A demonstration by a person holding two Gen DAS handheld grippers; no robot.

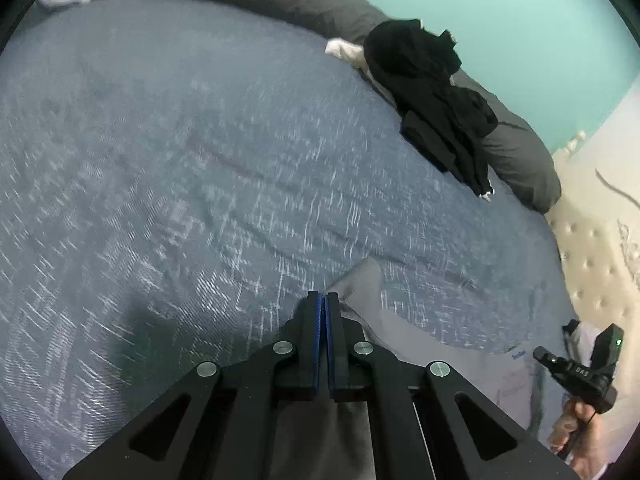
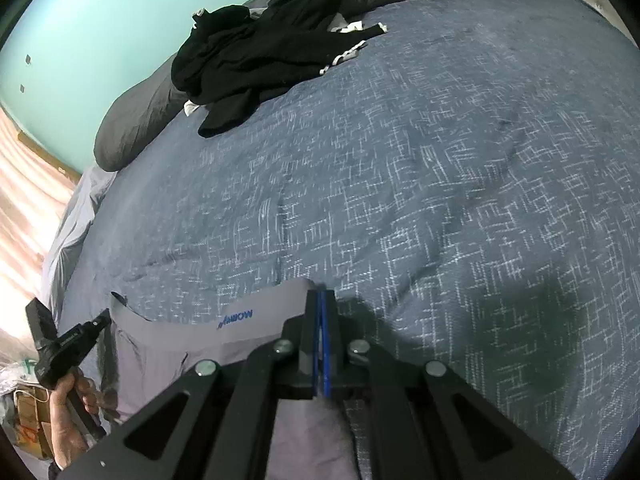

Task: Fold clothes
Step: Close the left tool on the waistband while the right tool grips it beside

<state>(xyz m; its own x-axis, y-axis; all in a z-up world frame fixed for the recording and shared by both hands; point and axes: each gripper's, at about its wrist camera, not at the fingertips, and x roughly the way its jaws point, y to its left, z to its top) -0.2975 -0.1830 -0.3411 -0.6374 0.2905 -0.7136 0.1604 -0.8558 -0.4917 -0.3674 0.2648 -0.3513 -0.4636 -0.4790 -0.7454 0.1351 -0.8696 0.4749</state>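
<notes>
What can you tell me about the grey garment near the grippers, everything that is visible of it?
The grey garment is a thin, smooth-looking cloth piece with a waistband that bears small blue lettering. It lies at the near edge of the blue patterned bedspread, partly hanging toward the person. The left gripper is shut on one corner of the band, which stands up in a peak, and the right gripper is shut on the other corner. The band stretches between them, slightly sagging. Its lower part is hidden under the grippers.

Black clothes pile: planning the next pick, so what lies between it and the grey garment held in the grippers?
Only bare blue patterned bedspread lies between the black clothes pile and the grey garment; both wrist views show it.
</notes>
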